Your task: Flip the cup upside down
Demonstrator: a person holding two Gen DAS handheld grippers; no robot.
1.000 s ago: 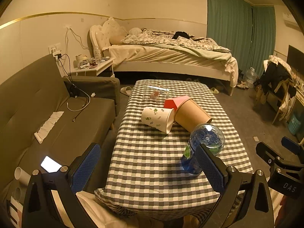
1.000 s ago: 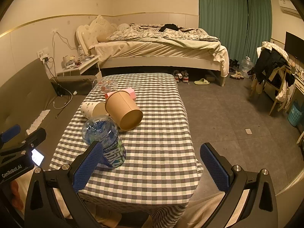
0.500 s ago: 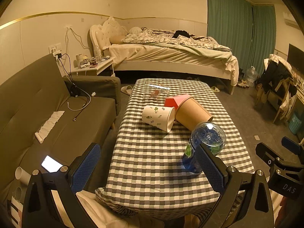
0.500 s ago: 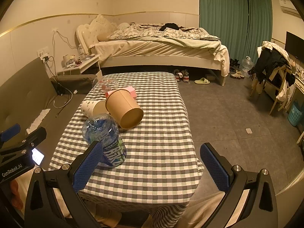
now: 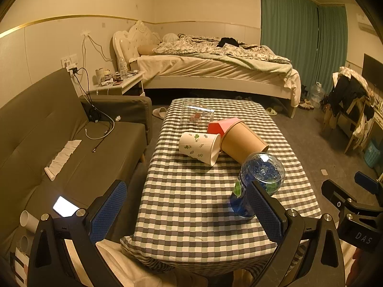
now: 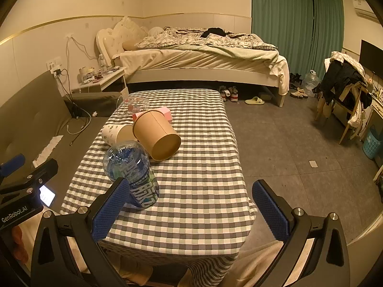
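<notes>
A white paper cup with green leaf prints (image 5: 199,147) lies on its side in the middle of the checked table (image 5: 191,203), mouth toward the right. It also shows in the right wrist view (image 6: 115,134). A larger brown paper cup (image 5: 241,143) lies on its side against it, also seen in the right wrist view (image 6: 156,135). My left gripper (image 5: 186,208) is open and empty above the table's near edge. My right gripper (image 6: 191,206) is open and empty, also short of the cups.
A blue water bottle (image 5: 256,184) stands at the near right of the table, close to my left gripper's right finger. A pink box (image 5: 222,125) and a clear plastic box (image 5: 197,114) lie behind the cups. A sofa (image 5: 59,148) runs along the left, a bed (image 5: 215,71) behind.
Both grippers have drifted very slightly toward the table. Nothing on the table has moved and both stay open.
</notes>
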